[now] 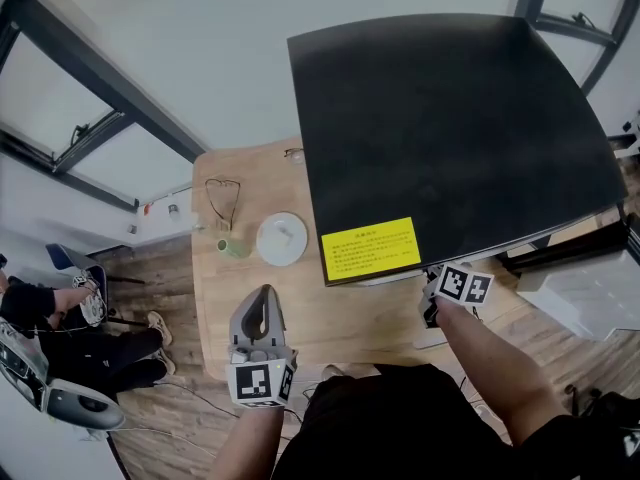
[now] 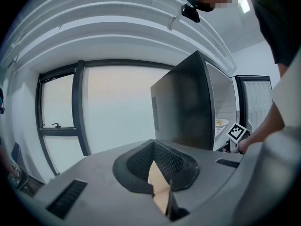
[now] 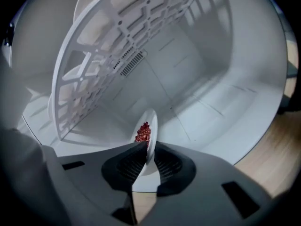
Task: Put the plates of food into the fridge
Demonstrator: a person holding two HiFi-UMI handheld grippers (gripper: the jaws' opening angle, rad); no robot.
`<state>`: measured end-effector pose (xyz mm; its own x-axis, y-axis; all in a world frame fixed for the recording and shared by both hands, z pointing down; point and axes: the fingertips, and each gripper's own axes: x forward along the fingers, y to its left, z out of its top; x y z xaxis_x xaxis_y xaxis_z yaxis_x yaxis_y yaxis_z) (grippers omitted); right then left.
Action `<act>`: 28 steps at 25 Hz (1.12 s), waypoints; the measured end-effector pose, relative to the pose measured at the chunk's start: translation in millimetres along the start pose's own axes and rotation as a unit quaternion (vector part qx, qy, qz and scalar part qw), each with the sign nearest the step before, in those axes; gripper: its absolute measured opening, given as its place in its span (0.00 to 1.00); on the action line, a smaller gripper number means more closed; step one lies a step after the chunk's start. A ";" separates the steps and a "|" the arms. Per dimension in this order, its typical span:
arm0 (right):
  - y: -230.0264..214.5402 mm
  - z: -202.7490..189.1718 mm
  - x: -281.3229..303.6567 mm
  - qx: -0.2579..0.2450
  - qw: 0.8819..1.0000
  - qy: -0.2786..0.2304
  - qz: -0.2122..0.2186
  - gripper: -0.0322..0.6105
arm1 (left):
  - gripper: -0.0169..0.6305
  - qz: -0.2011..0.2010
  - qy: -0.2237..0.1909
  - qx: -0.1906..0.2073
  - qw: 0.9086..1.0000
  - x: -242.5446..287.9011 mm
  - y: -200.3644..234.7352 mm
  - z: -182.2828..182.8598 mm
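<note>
Two grippers are shown in the head view. The left gripper [image 1: 264,296], of grey moulded plastic, is held over a pale wooden table [image 1: 350,318]. A round white dish [image 1: 282,238] and a small green cup [image 1: 232,247] lie just ahead of it. The right gripper [image 1: 445,290] is reached under the edge of the fridge [image 1: 450,138], whose top is matte black with rounded corners.

In the left gripper view, the ribbed black jaws of the left gripper [image 2: 162,192] are brought together at the tips, and nothing is held. A dark, glossy fridge panel [image 2: 181,107] stands ahead and to the right.

In the right gripper view, the right gripper [image 3: 146,149] is closed on the thin rim of a white plate [image 3: 150,119], seen edge-on. Small red grains of food [image 3: 143,133] are heaped on it. The plate is placed inside the smooth white fridge cavity [image 3: 202,69]. A white lattice shelf [image 3: 117,46] is seen ahead and to the left.
</note>
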<state>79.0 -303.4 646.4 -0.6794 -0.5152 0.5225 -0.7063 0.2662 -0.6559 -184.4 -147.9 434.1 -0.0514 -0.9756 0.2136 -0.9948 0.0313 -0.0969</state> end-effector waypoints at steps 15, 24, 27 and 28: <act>-27.2 12.6 15.7 -0.244 0.952 0.057 -0.175 0.29 | 0.03 0.017 -0.016 -0.006 1.000 -17.6 17.0 7.1; -1.9 25.6 -13.2 -0.285 0.945 -0.008 -0.161 0.29 | 0.03 -0.005 -0.032 0.001 0.999 -17.3 7.3 15.3; 9.6 23.4 -30.7 -0.290 0.944 -0.020 -0.153 0.29 | 0.03 -0.019 -0.036 0.007 0.999 -17.2 -3.1 17.4; 13.8 23.3 -36.9 -0.291 0.945 -0.026 -0.149 0.29 | 0.03 -0.024 -0.039 0.007 0.999 -17.0 -6.0 18.1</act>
<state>98.9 -299.7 605.4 -0.4334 -0.6736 0.5987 -0.8644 0.4986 -0.0648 -175.9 -135.4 413.4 0.0041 -0.9897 0.1429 -0.9946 -0.0189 -0.1020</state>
